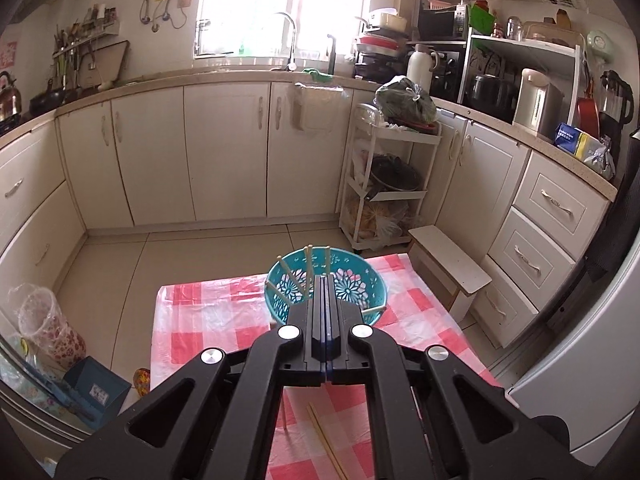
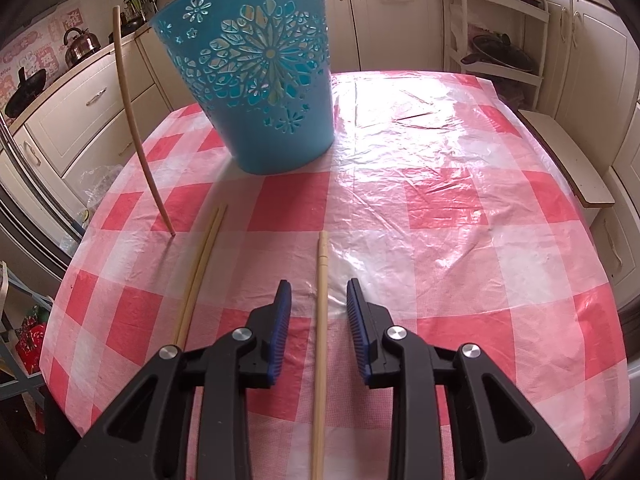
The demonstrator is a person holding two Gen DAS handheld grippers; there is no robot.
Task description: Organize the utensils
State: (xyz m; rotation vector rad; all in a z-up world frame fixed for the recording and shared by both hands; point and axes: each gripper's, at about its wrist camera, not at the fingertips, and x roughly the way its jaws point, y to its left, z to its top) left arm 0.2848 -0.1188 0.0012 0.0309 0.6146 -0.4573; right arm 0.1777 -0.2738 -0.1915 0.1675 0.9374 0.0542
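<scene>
A teal cut-out basket (image 1: pixel 280 308) (image 2: pixel 256 80) stands at the far side of the red-checked tablecloth (image 2: pixel 440 200), with several chopsticks (image 1: pixel 308 264) leaning in it. My left gripper (image 1: pixel 325 278) hovers high above the table, shut, with nothing visible between its jaws. Beneath it, one chopstick (image 2: pixel 132 120) (image 1: pixel 285 412) stands almost upright left of the basket, tip at the cloth; nothing visibly holds it. A pair of chopsticks (image 2: pixel 200 272) (image 1: pixel 324 440) lies flat nearby. My right gripper (image 2: pixel 319 286) is low and open, straddling a single chopstick (image 2: pixel 321 352) without touching it.
A low white stool (image 1: pixel 448 256) (image 2: pixel 560 152) stands at the table's right edge, a white trolley (image 1: pixel 384 184) beyond it. Cream cabinets (image 1: pixel 224 152) line the back and sides. A blue box (image 1: pixel 96 384) and a wrapped cup (image 1: pixel 48 328) sit on the left.
</scene>
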